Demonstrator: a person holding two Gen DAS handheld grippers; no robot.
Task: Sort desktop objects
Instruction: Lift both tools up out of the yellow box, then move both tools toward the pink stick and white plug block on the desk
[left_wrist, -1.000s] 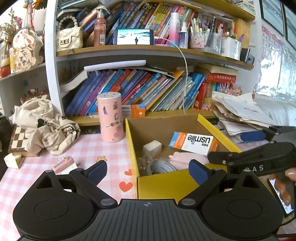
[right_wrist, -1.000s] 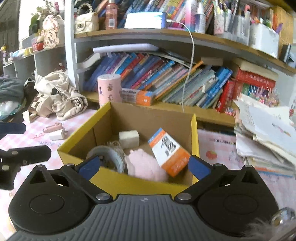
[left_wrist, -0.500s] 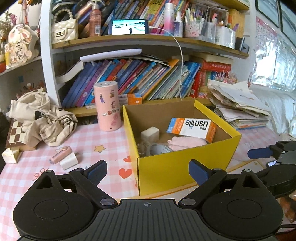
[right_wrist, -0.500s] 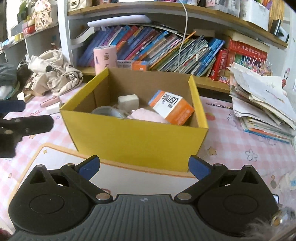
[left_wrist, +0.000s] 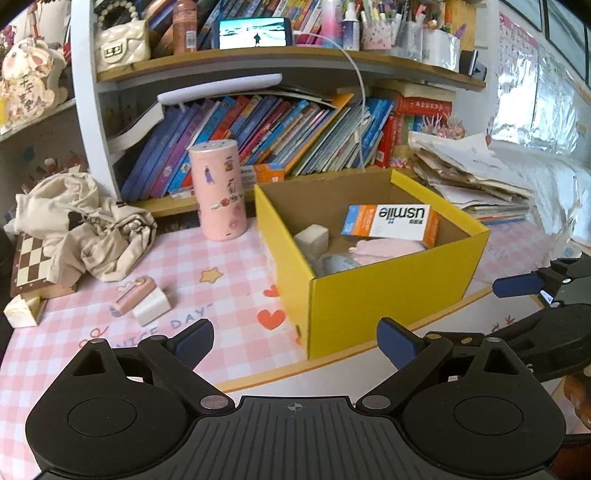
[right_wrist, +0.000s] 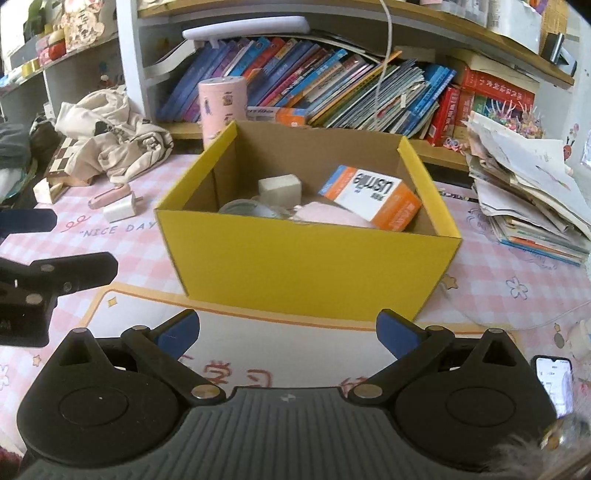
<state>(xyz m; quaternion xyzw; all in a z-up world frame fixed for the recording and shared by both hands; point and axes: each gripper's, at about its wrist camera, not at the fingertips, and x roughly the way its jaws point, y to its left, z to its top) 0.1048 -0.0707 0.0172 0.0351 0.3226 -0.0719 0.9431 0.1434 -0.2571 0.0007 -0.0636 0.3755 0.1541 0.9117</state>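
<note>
A yellow cardboard box (left_wrist: 391, 295) (right_wrist: 306, 258) stands on the pink checked desk mat. Inside lie an orange-and-white usmile carton (left_wrist: 391, 223) (right_wrist: 373, 201), a white cube (left_wrist: 312, 238) (right_wrist: 279, 186), a pink soft item (left_wrist: 384, 247) (right_wrist: 325, 218) and a roll of tape (left_wrist: 336, 264) (right_wrist: 243, 208). Left of the box rest a pink clip (left_wrist: 133, 295) (right_wrist: 109, 195) and a white charger plug (left_wrist: 151, 312) (right_wrist: 122, 211). My left gripper (left_wrist: 293, 341) is open and empty, short of the box's front left corner. My right gripper (right_wrist: 286, 332) is open and empty, in front of the box.
A pink cylinder (left_wrist: 218, 192) (right_wrist: 221, 103) stands behind the box by the bookshelf. A crumpled cream bag (left_wrist: 88, 225) and a chessboard (left_wrist: 31, 264) lie at the left. A paper stack (right_wrist: 524, 192) sits at the right; a phone (right_wrist: 554, 384) lies near the front right.
Both grippers have pulled back from over the box toward the desk's front edge, staying open and empty. The box and its contents have not moved.
</note>
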